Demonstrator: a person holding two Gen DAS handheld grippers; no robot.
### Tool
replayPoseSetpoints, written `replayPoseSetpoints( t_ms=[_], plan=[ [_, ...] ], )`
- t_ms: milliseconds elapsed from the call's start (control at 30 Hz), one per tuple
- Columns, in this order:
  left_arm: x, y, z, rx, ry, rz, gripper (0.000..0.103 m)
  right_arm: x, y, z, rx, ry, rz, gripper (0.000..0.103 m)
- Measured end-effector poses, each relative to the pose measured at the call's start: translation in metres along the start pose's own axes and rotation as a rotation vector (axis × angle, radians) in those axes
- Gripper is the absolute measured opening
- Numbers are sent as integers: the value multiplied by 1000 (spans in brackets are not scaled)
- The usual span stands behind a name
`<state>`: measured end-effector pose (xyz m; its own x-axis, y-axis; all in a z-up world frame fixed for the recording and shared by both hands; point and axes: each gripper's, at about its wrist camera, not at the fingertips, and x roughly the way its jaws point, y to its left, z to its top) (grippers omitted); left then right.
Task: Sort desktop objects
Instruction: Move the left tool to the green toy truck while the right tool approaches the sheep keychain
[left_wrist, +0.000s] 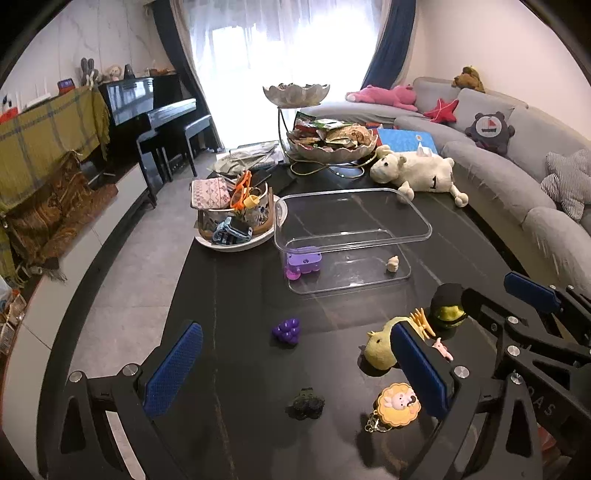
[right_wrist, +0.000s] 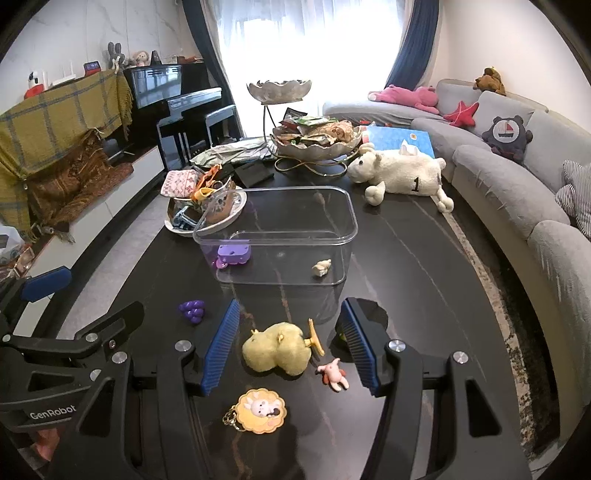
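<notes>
The left gripper (left_wrist: 295, 363) hangs over the near end of a dark coffee table (left_wrist: 236, 295) with its blue pads spread as wide as they go and nothing between them but bare tabletop, a small dark lump of a toy (left_wrist: 305, 403) and, farther on, a purple grape-shaped trinket (left_wrist: 286, 331). Beside it, the right gripper (right_wrist: 291, 347) stands half-spread and empty, its pads flanking a yellow plush toy (right_wrist: 277, 350) without touching it; a tiny pink figure (right_wrist: 333, 373) lies just inside the right-hand pad and a round biscuit-shaped keychain (right_wrist: 261, 410) sits nearer the camera. Beyond them is the clear plastic bin (right_wrist: 295, 206) that appears to be the sorting target, already holding a purple block toy (right_wrist: 233, 254) and a small cream figurine (right_wrist: 321, 268). Several pieces are still loose on the table, so the job looks barely under way. Judging from the framing, the plush is the likely next pick: the right gripper should come down squarely over its middle, keep the pink figure and the orange clip (right_wrist: 316, 336) at the plush's side out of the squeeze, and close only until the soft body is firmly pinched. A white sheep plush (right_wrist: 399, 175) and a tiered snack bowl (right_wrist: 317, 142) crowd the far end.
</notes>
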<state>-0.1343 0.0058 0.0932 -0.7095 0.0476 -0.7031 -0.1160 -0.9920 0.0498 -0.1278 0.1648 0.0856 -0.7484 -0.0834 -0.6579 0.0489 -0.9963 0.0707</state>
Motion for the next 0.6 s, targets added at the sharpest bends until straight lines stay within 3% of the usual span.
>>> replayPoseSetpoints(
  t_ms=[200,600],
  plan=[
    [-4,6,-12,-42,7,-9,100,-5,4,-6,-5,-1,-2,56],
    [-2,3,-41,-6,-13,24,100,0,10,-34,-8,49,-16,52]
  ],
)
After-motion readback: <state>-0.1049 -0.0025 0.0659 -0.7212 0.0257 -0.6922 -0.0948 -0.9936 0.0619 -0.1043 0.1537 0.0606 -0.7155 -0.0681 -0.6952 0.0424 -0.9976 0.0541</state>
